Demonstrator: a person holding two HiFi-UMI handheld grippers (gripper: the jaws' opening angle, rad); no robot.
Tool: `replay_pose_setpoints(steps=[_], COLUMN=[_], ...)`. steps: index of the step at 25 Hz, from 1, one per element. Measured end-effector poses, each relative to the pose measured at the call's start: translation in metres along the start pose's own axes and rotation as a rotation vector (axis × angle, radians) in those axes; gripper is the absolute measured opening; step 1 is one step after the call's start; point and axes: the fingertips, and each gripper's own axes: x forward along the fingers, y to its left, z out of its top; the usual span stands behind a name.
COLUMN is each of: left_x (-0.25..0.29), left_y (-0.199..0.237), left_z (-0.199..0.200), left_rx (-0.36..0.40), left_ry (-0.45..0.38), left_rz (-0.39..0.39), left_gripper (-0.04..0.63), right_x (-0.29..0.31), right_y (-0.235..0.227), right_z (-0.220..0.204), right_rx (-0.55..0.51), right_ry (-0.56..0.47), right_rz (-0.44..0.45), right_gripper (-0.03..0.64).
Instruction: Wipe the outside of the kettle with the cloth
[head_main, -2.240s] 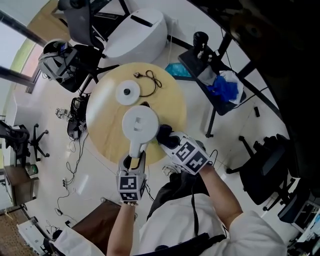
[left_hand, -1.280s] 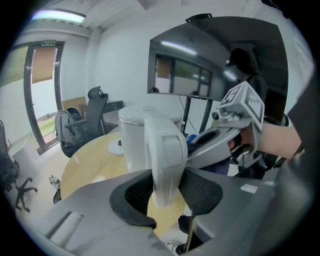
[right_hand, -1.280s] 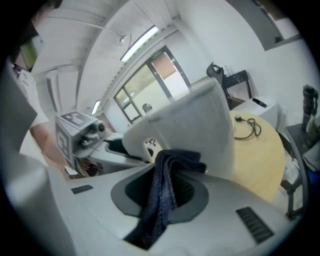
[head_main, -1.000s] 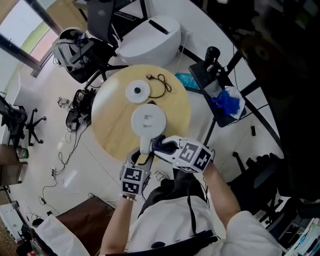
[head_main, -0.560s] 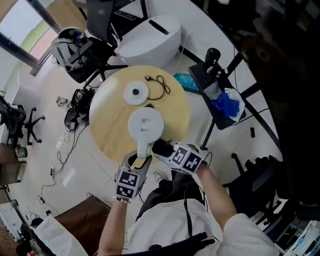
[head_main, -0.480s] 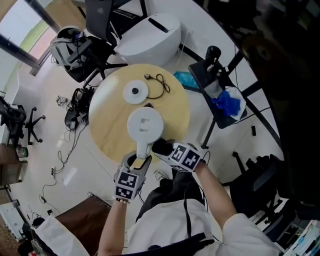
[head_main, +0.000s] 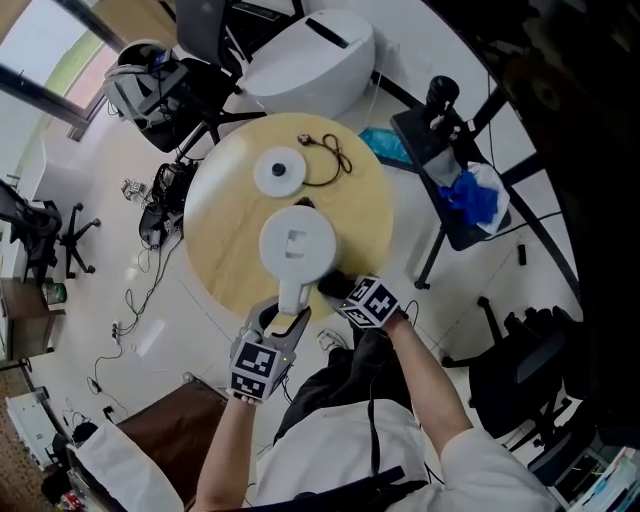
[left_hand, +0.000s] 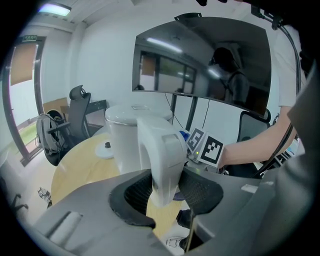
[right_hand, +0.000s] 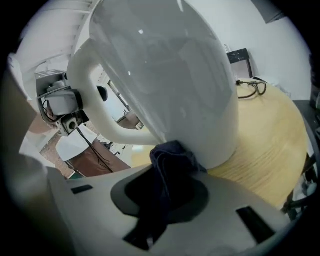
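Observation:
A white kettle (head_main: 297, 245) stands on the round wooden table (head_main: 225, 220), its handle (head_main: 292, 297) pointing toward me. My left gripper (head_main: 277, 325) is shut on that handle (left_hand: 164, 160), the black pads pressed on both sides. My right gripper (head_main: 338, 287) holds a dark blue cloth (right_hand: 170, 160) and presses it against the lower side wall of the kettle (right_hand: 170, 75), just right of the handle. In the head view the cloth (head_main: 333, 284) shows as a dark wad at the kettle's base.
The kettle's white base plate (head_main: 279, 171) lies farther back on the table with its black cord (head_main: 332, 155) coiled beside it. A side stand (head_main: 450, 190) holding blue cloth stands to the right. Chairs and cables ring the table on the floor.
My right gripper has sunk down along the kettle's side with the cloth, from near the top rim to the base. The left gripper has kept its hold on the handle.

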Motion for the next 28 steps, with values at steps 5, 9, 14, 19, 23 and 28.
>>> replay_pose_setpoints(steps=[5, 9, 14, 19, 23, 28], left_x=[-0.009, -0.031, -0.052, -0.094, -0.132, -0.171], left_y=[0.003, 0.003, -0.008, -0.001, 0.012, 0.015], left_z=[0.003, 0.004, 0.015, 0.040, 0.036, 0.009], left_rx=[-0.027, -0.086, -0.141, -0.205, -0.308, -0.484], left_ry=[-0.062, -0.143, -0.270, -0.447, -0.517, -0.600], left_rz=[0.030, 0.055, 0.049, 0.113, 0.189, 0.244], left_gripper=[0.194, 0.201, 0.201, 0.159, 0.087, 0.000], right_x=[-0.032, -0.113, -0.210, -0.234, -0.238, -0.222], right_y=[0.018, 0.043, 0.073, 0.101, 0.140, 0.166], right_z=[0.014, 0.058, 0.131, 0.177, 0.189, 0.157], right_rx=[-0.014, -0.061, -0.144, -0.156, -0.094, -0.044], right_ry=[-0.039, -0.186, -0.386, -0.474, -0.578, -0.536], right_rz=[-0.025, -0.111, -0.205, -0.247, -0.215, -0.196], right_gripper=[0.064, 0.066, 0.065, 0.064, 0.064, 0.064])
